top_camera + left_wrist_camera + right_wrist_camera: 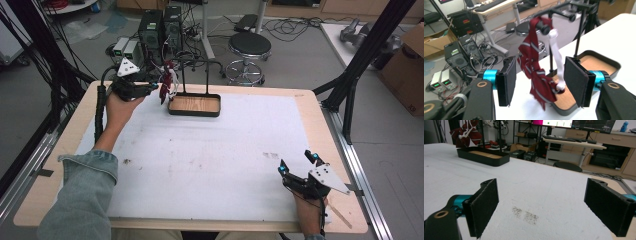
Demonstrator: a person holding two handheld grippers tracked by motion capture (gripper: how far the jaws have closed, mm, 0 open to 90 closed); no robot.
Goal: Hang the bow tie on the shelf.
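Care matters most near the left gripper [537,82]: its jaws stand spread with the red scarf [535,72] and its white strap [556,60] hanging between the pads, touching neither as far as I can tell. To finish well, I judge the gripper should back straight out, level, so no pad snags the cloth and drags it off the rack [564,11]. The left hand [119,107] holds the tool level at the table's [200,160] far left, pointing at the rack's left end above the tray [195,112]. The right gripper [298,165] rests near the table's right front, jaws wide apart, holding nothing.
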